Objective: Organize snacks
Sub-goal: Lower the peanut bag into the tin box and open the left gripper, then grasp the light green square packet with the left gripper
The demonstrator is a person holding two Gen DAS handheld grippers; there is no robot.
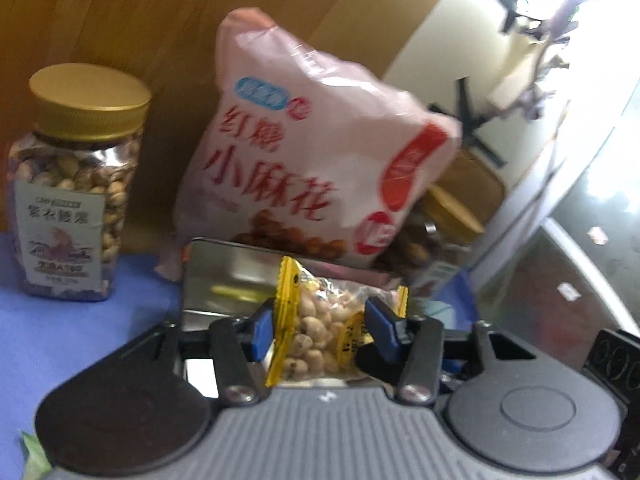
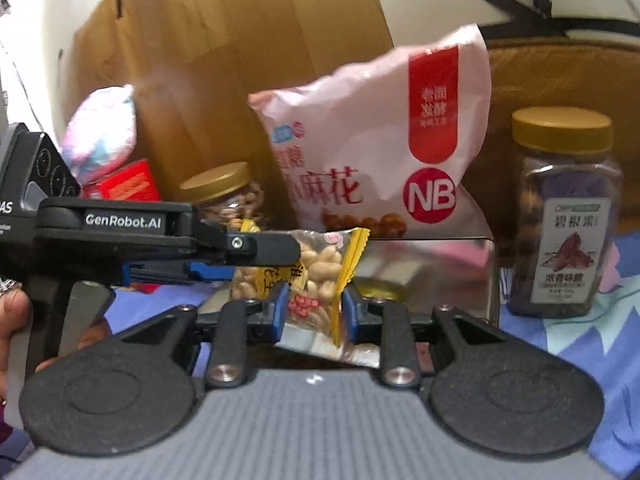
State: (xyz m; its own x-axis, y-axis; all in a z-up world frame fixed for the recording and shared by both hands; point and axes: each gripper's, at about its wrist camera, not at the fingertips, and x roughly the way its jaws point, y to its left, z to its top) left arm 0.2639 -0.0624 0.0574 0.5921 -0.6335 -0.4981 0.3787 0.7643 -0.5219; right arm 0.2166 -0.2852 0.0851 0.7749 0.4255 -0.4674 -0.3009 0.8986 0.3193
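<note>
Each pair of tongs pinches a small nut packet: left tongs point(image 1: 320, 328) a yellow-edged packet point(image 1: 316, 328), right tongs point(image 2: 314, 312) a peanut packet point(image 2: 316, 280), both above the steel tin point(image 2: 460, 280). The holds look slight on slick film; I'd guess either could slip and miss the tin, or nudge the pink bag point(image 2: 380, 140) leaning behind.

Looks like someone's home, lived-in room, not lab or shop. Blue patterned cloth point(image 2: 624, 364) covers table like bedsheet or tablecloth. Big cardboard box point(image 2: 224, 52) propped behind as backdrop. Store-bought snacks all around: gold-lid nut jar point(image 1: 76, 184), second jar point(image 2: 566, 216), pink snack bag point(image 2: 376, 140), shiny metal tin point(image 2: 432, 276). Pastel plush-looking thing point(image 2: 100, 136) and red box point(image 2: 128, 186) stacked in corner. Cluttered floor point(image 1: 580, 240) off to the side, blurry.
</note>
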